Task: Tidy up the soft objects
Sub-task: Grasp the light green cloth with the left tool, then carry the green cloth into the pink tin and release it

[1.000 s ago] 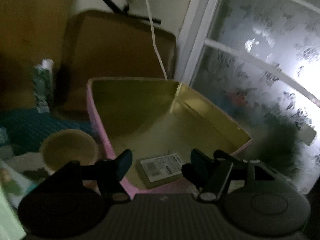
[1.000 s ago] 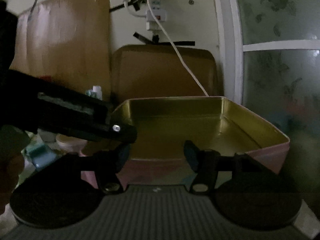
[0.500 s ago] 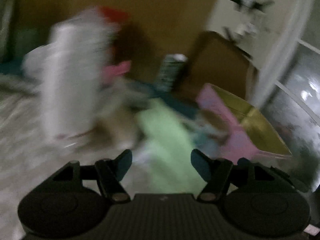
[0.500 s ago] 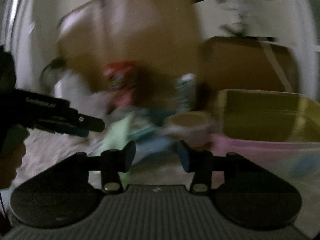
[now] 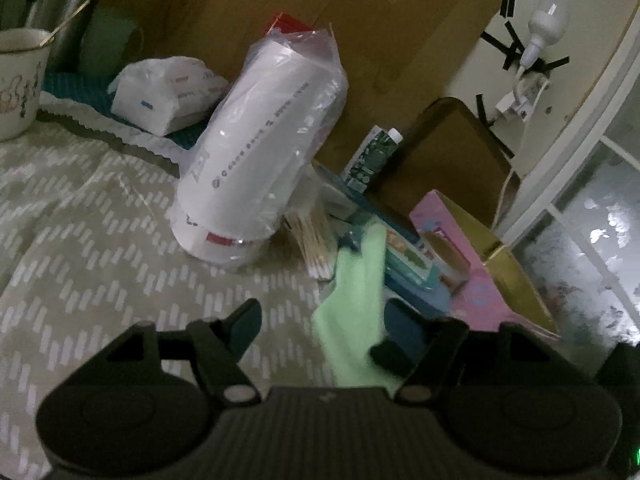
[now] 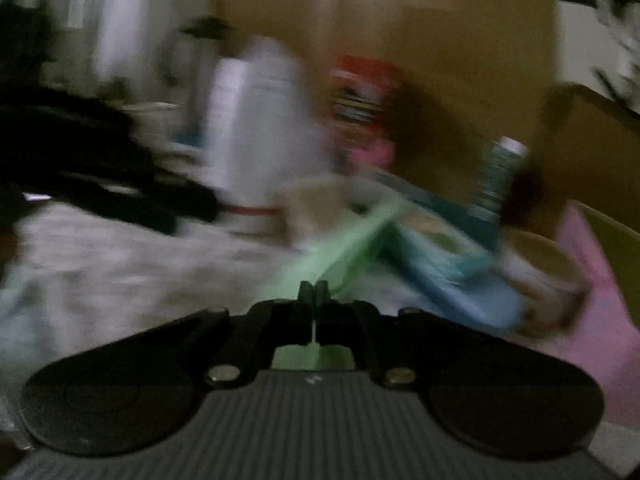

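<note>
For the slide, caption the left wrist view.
Open left gripper over the green cloth, beside bagged paper cups.

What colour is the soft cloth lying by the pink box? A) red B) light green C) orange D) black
B, the cloth draped from the clutter down toward the left gripper is pale green, and it lies just left of the pink box.

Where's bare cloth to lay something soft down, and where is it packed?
Free: the patterned tablecloth, from the mug across to the bagged cup stack and toward the left gripper. Crowded: right of that stack, where cotton swabs, green cloth, flat packets and pink tin crowd together.
</note>
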Action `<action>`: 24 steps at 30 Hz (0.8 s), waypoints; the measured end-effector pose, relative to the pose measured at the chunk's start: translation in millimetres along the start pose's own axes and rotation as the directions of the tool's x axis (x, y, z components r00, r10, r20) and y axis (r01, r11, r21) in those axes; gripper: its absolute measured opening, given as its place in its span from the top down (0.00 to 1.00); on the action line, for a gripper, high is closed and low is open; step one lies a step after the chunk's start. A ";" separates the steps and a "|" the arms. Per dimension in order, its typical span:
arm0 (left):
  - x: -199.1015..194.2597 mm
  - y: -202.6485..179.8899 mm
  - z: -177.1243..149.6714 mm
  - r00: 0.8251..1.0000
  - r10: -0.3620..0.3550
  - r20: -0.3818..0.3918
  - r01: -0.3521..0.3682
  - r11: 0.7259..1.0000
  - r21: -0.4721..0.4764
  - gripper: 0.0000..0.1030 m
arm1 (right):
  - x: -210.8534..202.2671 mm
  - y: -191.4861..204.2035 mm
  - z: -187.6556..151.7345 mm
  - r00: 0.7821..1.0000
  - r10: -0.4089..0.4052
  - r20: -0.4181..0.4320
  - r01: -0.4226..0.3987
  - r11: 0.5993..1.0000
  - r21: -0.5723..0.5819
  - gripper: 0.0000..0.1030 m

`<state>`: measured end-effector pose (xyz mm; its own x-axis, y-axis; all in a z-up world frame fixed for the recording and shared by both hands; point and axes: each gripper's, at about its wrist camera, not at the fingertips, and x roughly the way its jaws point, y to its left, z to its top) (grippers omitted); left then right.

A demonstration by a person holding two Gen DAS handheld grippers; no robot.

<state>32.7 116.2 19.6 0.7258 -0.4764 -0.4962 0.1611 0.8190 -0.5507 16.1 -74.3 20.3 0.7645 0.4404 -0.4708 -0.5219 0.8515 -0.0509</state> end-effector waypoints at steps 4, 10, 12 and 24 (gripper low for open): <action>6.6 4.2 -5.9 0.999 0.016 -0.049 -0.016 1.000 0.017 0.55 | -8.5 36.9 2.7 0.990 0.138 0.022 -0.135 0.986 -0.092 0.97; 16.3 8.3 -21.5 0.991 0.059 -0.124 -0.053 0.997 0.050 0.91 | -0.3 61.4 -4.1 0.984 0.181 -0.006 -0.179 0.968 -0.175 0.95; 15.1 11.3 -21.0 0.990 0.066 -0.125 -0.062 0.997 0.043 0.92 | 0.5 59.0 -6.6 0.987 0.162 -0.020 -0.163 0.971 -0.174 0.87; 11.3 20.5 -18.5 0.991 0.051 -0.125 -0.046 0.998 0.045 0.92 | 26.9 45.4 -4.8 0.982 0.150 -0.115 -0.162 0.981 -0.110 0.06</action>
<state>31.8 121.7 -9.7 0.6436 -0.4703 -0.6038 0.1578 0.8535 -0.4966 11.2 -25.2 1.0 0.6290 0.5271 -0.5715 -0.6774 0.7323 -0.0701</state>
